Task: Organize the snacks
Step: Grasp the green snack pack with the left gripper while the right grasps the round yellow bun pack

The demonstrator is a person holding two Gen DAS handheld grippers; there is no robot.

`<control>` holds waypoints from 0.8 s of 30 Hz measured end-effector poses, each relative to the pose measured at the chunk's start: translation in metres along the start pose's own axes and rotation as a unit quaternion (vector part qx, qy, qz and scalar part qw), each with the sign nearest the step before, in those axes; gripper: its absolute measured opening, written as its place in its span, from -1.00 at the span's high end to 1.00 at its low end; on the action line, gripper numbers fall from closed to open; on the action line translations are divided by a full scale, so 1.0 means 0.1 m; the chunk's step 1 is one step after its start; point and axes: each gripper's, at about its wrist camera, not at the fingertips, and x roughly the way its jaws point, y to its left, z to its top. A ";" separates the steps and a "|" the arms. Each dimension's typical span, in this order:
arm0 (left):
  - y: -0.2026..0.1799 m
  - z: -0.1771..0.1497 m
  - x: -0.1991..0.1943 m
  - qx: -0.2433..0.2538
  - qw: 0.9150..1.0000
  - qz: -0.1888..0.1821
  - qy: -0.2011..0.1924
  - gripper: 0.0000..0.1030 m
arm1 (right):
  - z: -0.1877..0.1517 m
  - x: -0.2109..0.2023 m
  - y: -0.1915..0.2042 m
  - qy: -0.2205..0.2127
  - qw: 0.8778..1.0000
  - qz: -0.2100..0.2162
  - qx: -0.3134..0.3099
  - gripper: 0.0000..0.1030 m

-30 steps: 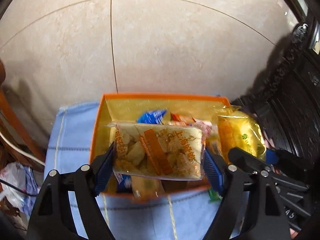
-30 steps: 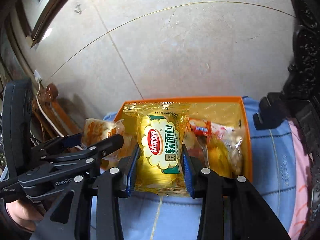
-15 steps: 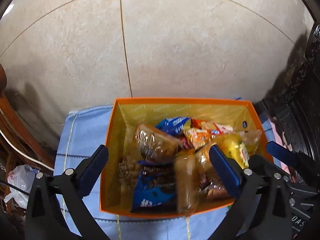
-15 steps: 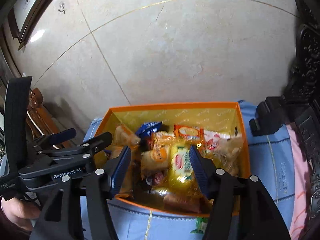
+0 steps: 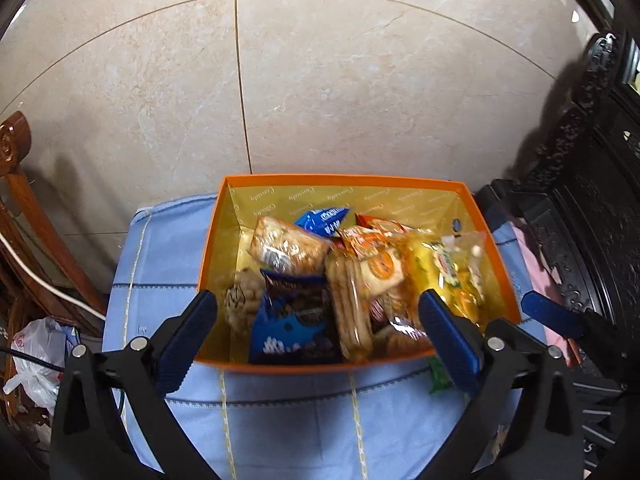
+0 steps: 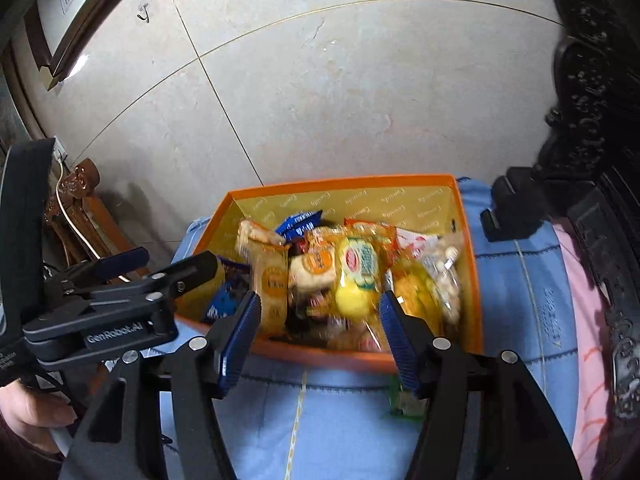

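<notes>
Nearest, left gripper (image 5: 318, 330) spread wide and empty, blue pads flanking the near rim of the orange box (image 5: 412, 179), nothing pinched between. Right gripper (image 6: 320, 330) likewise released and bare, pads parted above the same near rim, tips pointed down into the pile. Both probably held open and raised just short of the box so as to clear the heap of packets. Underneath, a blue cloth (image 5: 288, 424) spread as bedding for the box, a small green wrapper (image 6: 404, 402) lying loose on it just outside the near wall, seemingly the one snack not yet boxed. Inside the box, a blue cookie packet (image 5: 292, 332) propped against the near wall, a long clear biscuit sleeve (image 5: 350, 304) beside it, a cracker packet (image 5: 286, 246) tilted toward the left wall, an upright orange-labelled cracker packet (image 6: 270, 280) leaning on its neighbours, and a yellow soft-bread packet (image 6: 358, 276) resting on top toward the right. Packed loosely, overlapping, no order to speak of; likely dropped in rather than laid. Beyond, pale marble tiles (image 5: 360, 80) behind the box, dark carved furniture (image 5: 592, 200) off to the right, a wooden chair (image 5: 24, 208) off to the left.
</notes>
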 end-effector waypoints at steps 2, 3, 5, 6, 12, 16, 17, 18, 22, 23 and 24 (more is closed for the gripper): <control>-0.04 -0.07 -0.07 0.004 1.000 -0.004 0.001 -0.92 | -0.08 -0.08 -0.04 0.001 1.000 -0.004 0.005 -0.24; -0.06 -0.12 -0.11 0.006 1.000 -0.004 0.002 -0.92 | -0.15 -0.14 -0.07 0.000 1.000 -0.008 0.007 -0.27; -0.10 -0.21 -0.16 0.010 1.000 -0.005 0.006 -0.92 | -0.27 -0.22 -0.11 -0.001 1.000 -0.015 0.010 -0.31; -0.13 -0.26 -0.18 0.011 1.000 -0.007 0.009 -0.92 | -0.33 -0.26 -0.13 -0.001 1.000 -0.019 0.011 -0.32; -0.29 -0.52 -0.24 0.023 0.999 -0.016 0.025 -0.92 | -0.85 -0.58 -0.41 -0.004 0.998 -0.057 0.020 -0.44; -0.44 -0.66 -0.18 0.034 0.999 -0.019 0.038 -0.92 | -1.24 -0.72 -0.69 0.008 0.995 -0.086 0.041 -0.45; -0.50 -0.70 -0.15 0.037 0.998 -0.020 0.043 -0.92 | -1.32 -0.73 -0.76 0.011 0.995 -0.092 0.047 -0.45; -0.56 -0.73 -0.12 0.039 0.998 -0.021 0.048 -0.92 | -1.43 -0.76 -0.84 0.013 0.994 -0.099 0.054 -0.45; -0.81 -0.91 0.03 0.062 0.996 -0.028 0.065 -0.92 | -1.70 -0.81 -1.05 0.028 0.990 -0.118 0.070 -0.47; -0.90 -0.97 0.11 0.069 0.994 -0.031 0.074 -0.92 | -1.76 -0.81 -1.11 0.032 0.989 -0.123 0.074 -0.47; -0.97 -1.02 0.17 0.075 0.993 -0.033 0.080 -0.92 | -1.81 -0.81 -1.16 0.035 0.988 -0.126 0.079 -0.47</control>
